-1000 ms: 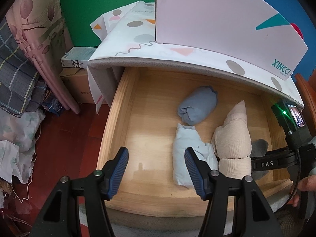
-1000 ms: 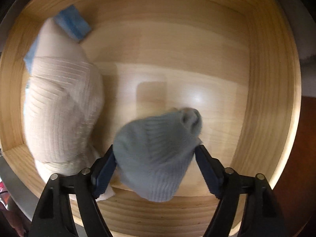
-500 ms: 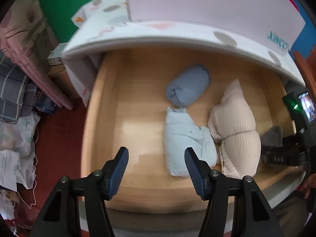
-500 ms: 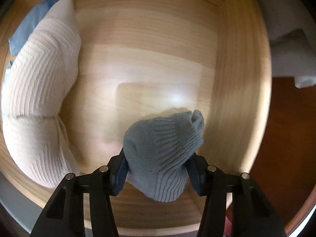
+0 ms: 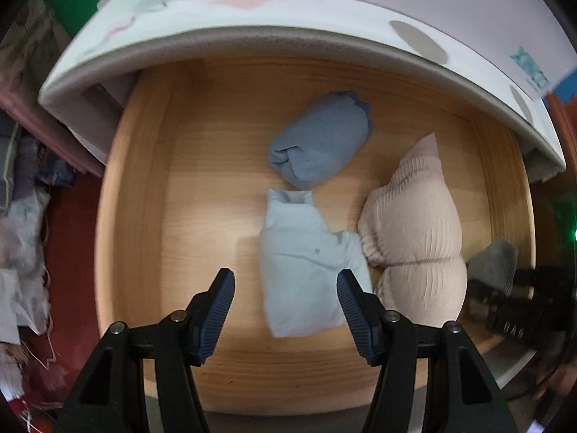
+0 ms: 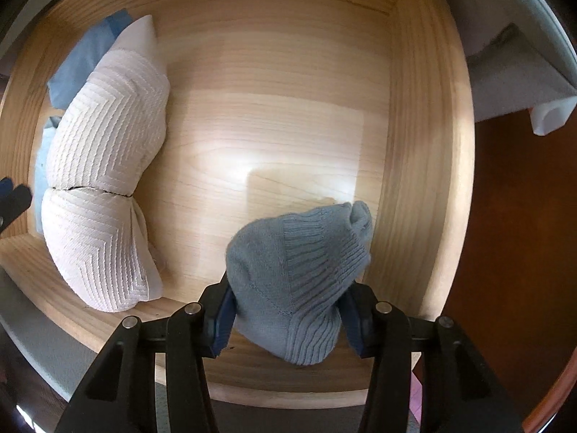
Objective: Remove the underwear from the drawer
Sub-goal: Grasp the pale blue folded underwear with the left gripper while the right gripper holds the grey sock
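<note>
Underwear [image 5: 306,263], pale blue and folded, lies on the drawer [image 5: 144,216] floor under the left gripper [image 5: 285,297], whose jaws stand wide and empty; its near corner hides behind one finger. From the right wrist, the right gripper [image 6: 288,310] pinches a grey knit bundle [image 6: 295,274] that covers both pads, and the underwear is mostly hidden behind a cream bundle [image 6: 108,187].

One drawer [image 5: 137,195]; four rolled garments: one blue [image 5: 321,151], one pale blue [image 5: 303,270], one cream [image 5: 414,238], one grey [image 6: 295,281].

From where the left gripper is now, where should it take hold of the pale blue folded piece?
Probably from above, across the wide near half of the pale blue folded piece: it lies flat between the open left gripper pads.
</note>
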Demonstrator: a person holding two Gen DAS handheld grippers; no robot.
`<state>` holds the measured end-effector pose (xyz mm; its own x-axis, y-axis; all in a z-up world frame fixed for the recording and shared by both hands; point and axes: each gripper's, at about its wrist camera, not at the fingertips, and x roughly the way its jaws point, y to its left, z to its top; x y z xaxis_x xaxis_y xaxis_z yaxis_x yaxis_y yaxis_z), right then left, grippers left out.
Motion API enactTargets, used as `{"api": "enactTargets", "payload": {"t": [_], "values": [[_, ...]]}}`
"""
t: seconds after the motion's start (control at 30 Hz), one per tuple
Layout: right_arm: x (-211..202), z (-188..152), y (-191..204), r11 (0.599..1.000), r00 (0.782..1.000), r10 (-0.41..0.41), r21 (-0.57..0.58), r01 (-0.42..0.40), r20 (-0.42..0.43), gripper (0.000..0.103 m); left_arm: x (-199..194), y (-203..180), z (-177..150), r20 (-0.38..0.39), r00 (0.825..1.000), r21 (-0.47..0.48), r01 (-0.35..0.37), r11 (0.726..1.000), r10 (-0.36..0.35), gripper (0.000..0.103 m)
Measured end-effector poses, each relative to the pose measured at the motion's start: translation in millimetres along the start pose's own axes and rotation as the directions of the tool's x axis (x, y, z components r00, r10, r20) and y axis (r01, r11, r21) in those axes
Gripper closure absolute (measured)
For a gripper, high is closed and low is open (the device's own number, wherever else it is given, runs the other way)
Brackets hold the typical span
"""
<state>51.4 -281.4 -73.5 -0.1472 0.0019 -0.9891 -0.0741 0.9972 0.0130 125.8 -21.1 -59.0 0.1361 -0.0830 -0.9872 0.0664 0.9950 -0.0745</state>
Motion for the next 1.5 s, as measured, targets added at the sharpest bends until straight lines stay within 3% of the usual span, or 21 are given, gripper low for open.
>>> {"api": "enactTargets", "payload": {"t": [0.17,0.3,0.47,0.6,0.63,0.7,0.9,1.33,1.5], "values": [[0.4,0.6,-7.7,1.0,1.0,0.019,0.008,-0.019,-0.002,0.056,21.1,-1.0,14.3,-0.086,0.996,-0.021,0.008,1.0,-0.01,0.043],[0.9,4.0,-14.8,0.999,1.0,0.03,0.011,-0.03,-0.009,0.056,41.0,-3.5,21.1,-0.178,0.984,-0.019,0.029,0.999,-0.032,0.042],[13.0,6.3,-15.9,1.0,1.0,0.029,0.003,-0.029,-0.012,0.056,54.2,-4.0,27.4,-0.215,0.976,-0.042,0.019,0.999,-0.028,0.035],[15.0,7.2,-17.1,0.999,0.999,0.037,0.013,-0.037,-0.014,0.056,61.1,3.0,29.9,-0.24,0.968,-0.085,0.056,0.995,-0.075,0.035],[15.6,7.4,-17.2,0.999,0.999,0.039,0.015,-0.039,-0.014,0.056,61.8,4.7,30.5,-0.241,0.967,-0.08,0.061,0.995,-0.079,0.035],[16.7,8.0,-17.6,0.999,0.999,0.042,0.019,-0.042,-0.016,0.056,62.1,8.3,28.5,-0.24,0.964,-0.086,0.094,0.992,-0.113,0.051],[17.2,8.9,-15.9,0.999,0.999,0.031,0.015,-0.031,-0.018,0.056,55.6,13.0,23.1,-0.221,0.97,-0.069,0.09,0.994,-0.103,0.064],[19.7,8.4,-13.6,1.0,1.0,0.013,0.014,-0.013,-0.014,0.056,40.1,1.3,13.2,-0.183,0.982,-0.035,0.036,0.999,-0.042,0.067],[17.7,7.9,-11.6,1.0,1.0,-0.002,0.004,0.002,-0.012,0.056,31.2,-21.1,15.1,-0.151,0.988,0.003,0.022,1.0,-0.022,0.067]]}}
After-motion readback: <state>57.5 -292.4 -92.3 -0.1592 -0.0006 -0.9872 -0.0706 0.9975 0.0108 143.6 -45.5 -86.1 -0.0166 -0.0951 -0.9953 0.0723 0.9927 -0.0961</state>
